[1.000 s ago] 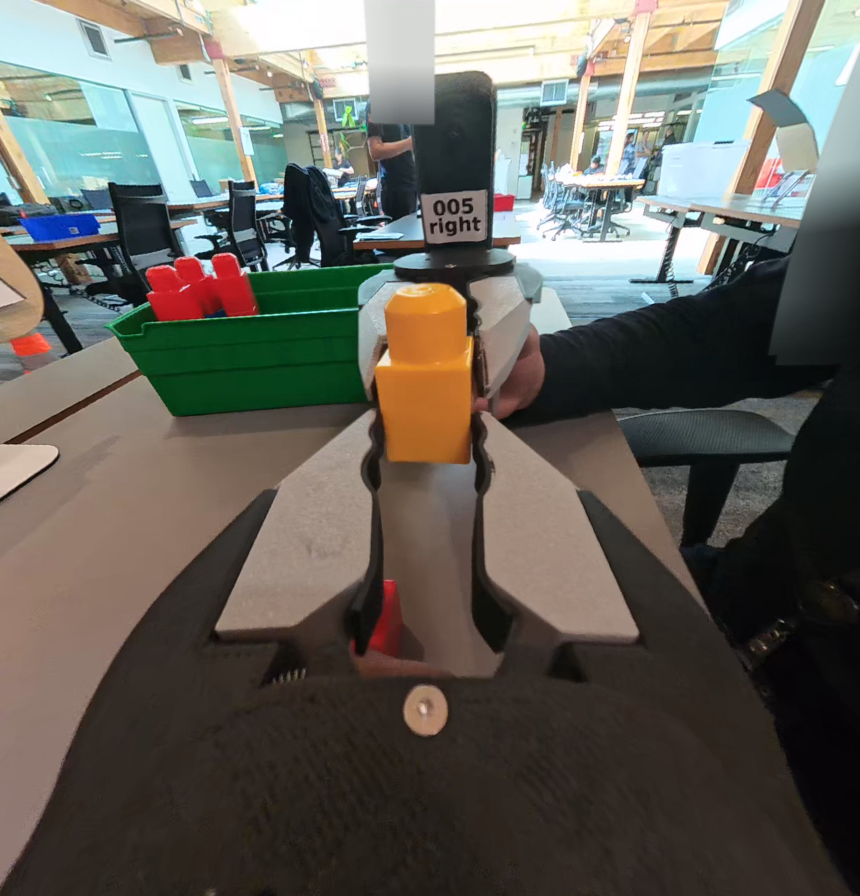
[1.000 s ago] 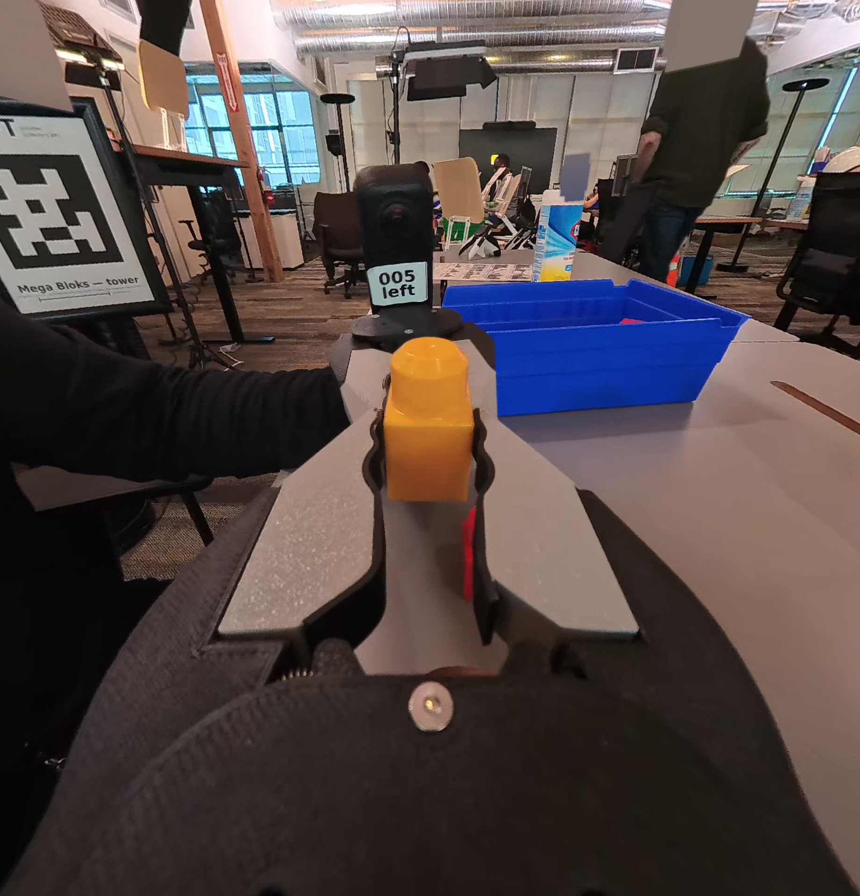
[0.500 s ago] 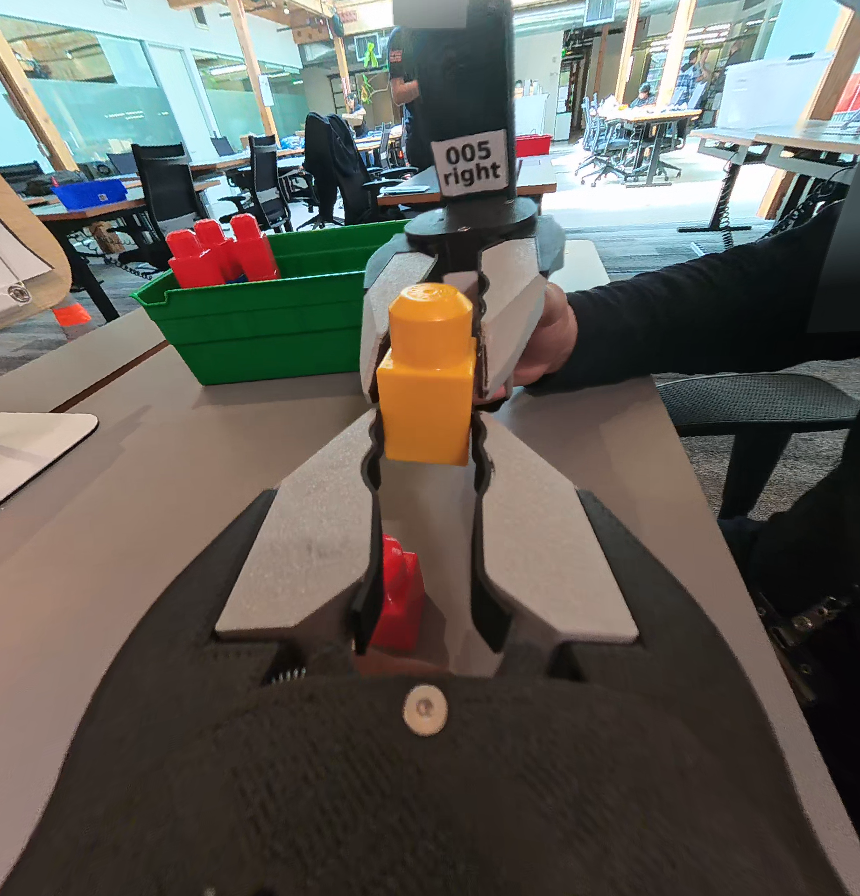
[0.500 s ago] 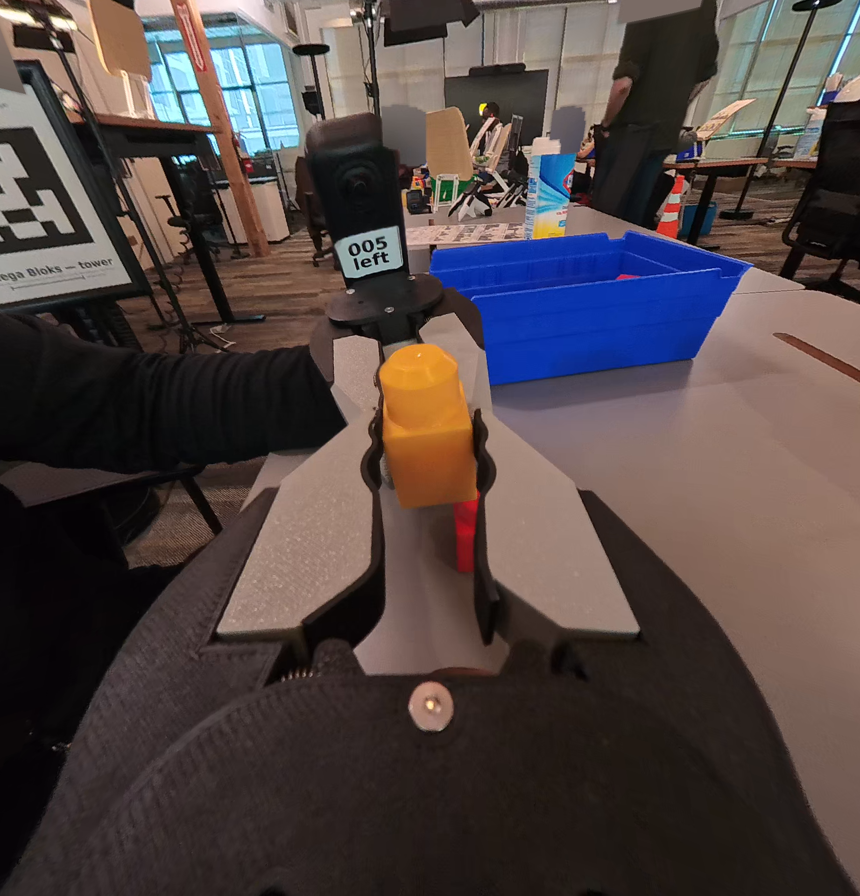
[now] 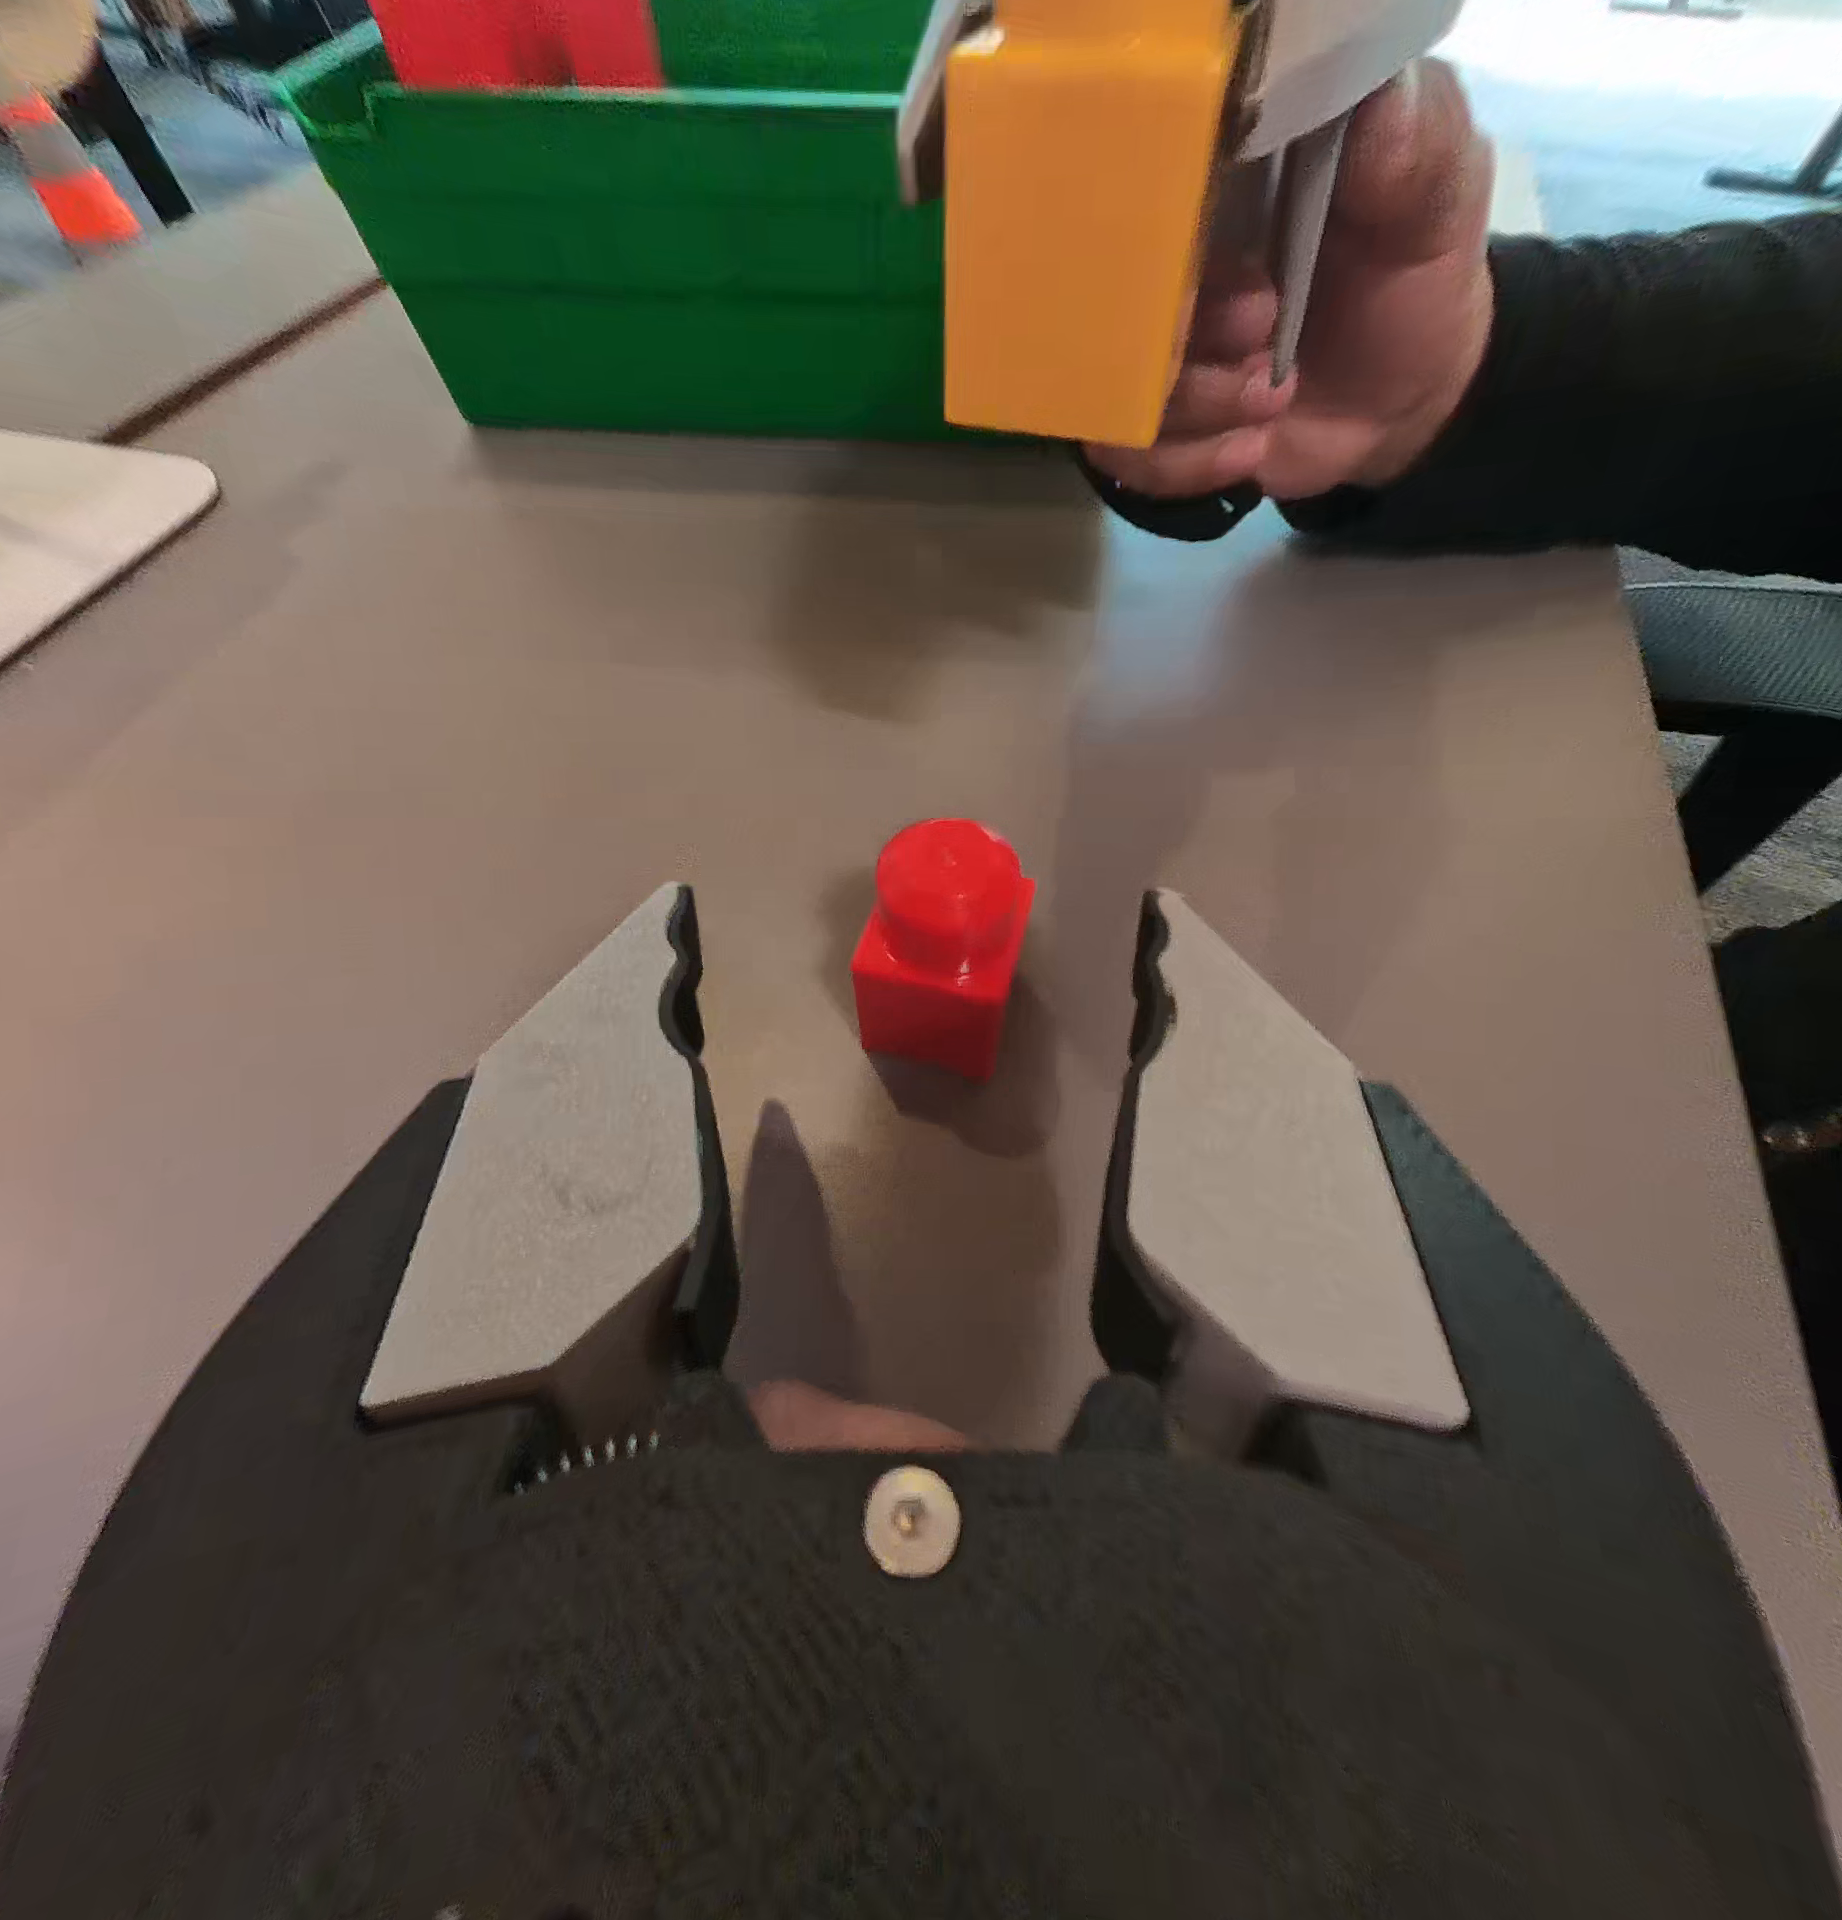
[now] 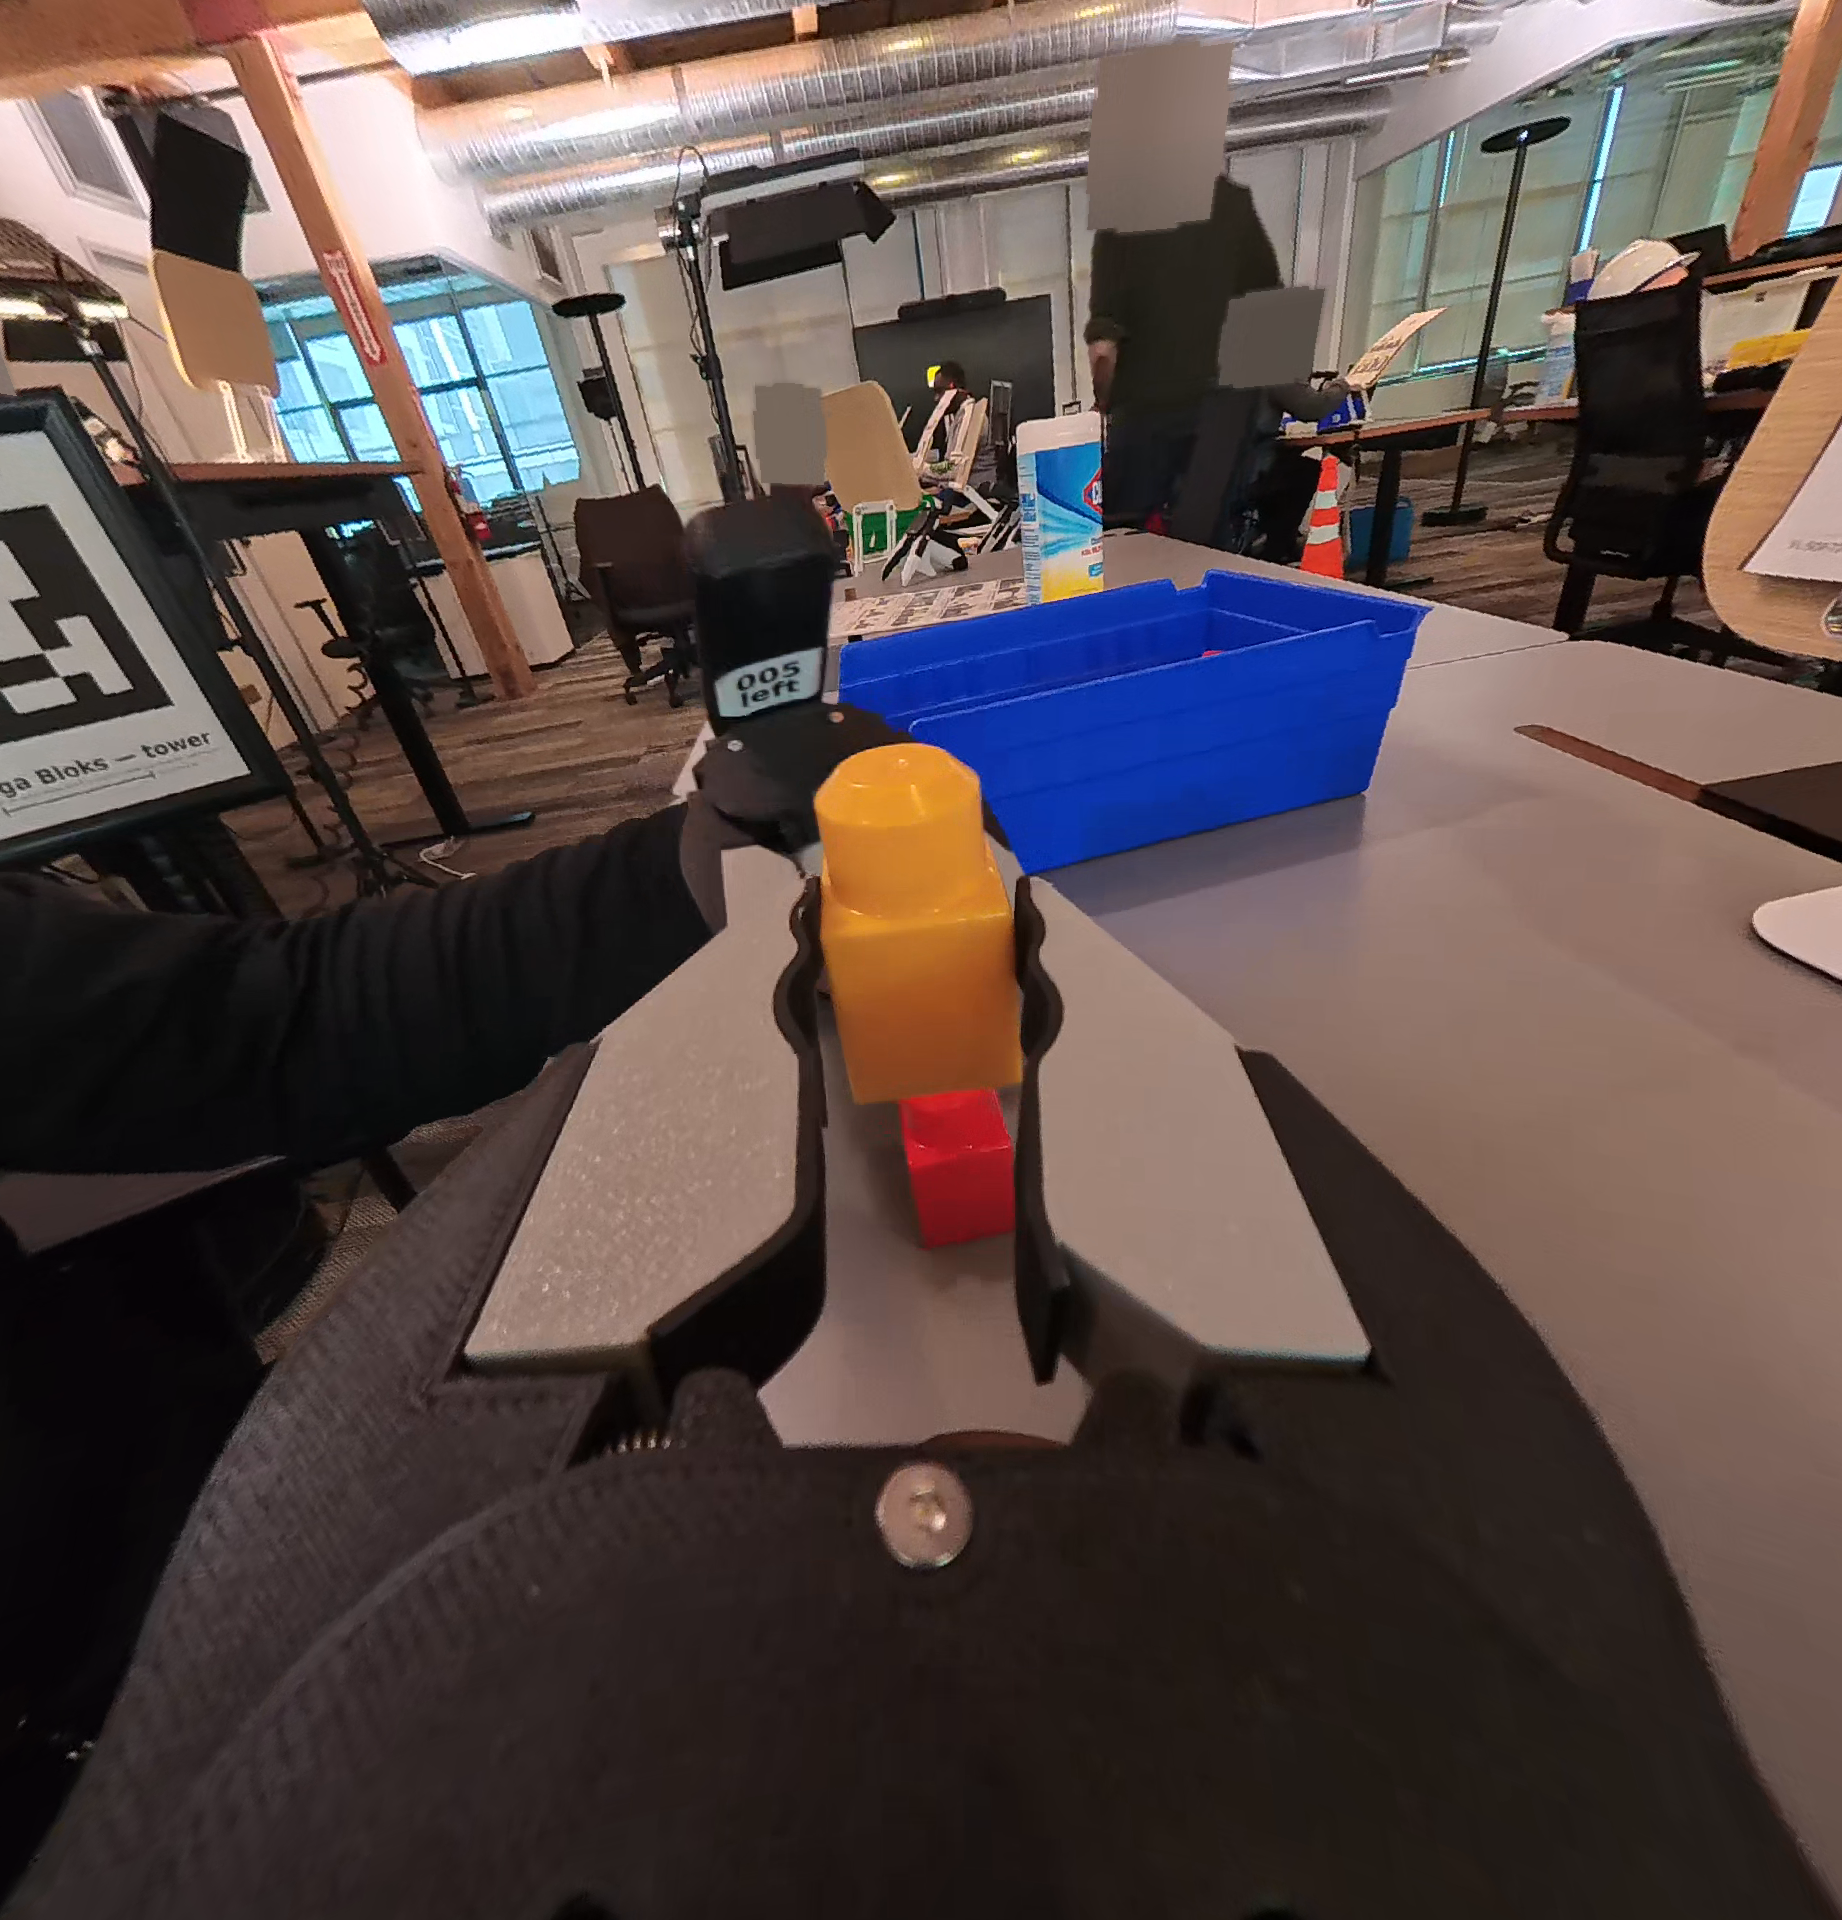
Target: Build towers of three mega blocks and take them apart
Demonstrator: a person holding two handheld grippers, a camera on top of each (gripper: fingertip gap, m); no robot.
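A red block (image 5: 943, 951) stands upright on the grey table (image 5: 481, 727), between the fingertips of my left gripper (image 5: 915, 935), which is open and not touching it. My right gripper (image 6: 912, 935) is shut on a yellow block (image 6: 917, 966) and holds it in the air above the red block (image 6: 958, 1174), apart from it. In the left wrist view the yellow block (image 5: 1073, 239) hangs beyond the red one in the right gripper (image 5: 1088, 104). In the right wrist view only the left gripper's black camera mount (image 6: 761, 623) shows behind the yellow block.
A green bin (image 5: 636, 260) with red blocks (image 5: 512, 42) stands beyond the red block. A blue bin (image 6: 1135, 707) stands behind the left gripper. A white pad (image 5: 55, 540) lies at the table's left. The table's edge (image 5: 1665, 831) and a chair are at the right. About 10 cm separates my left fingertips from my right.
Both grippers were shut on the yellow block. My left gripper has let go, opened and dropped to table height around the red block. The right gripper still holds the yellow block.
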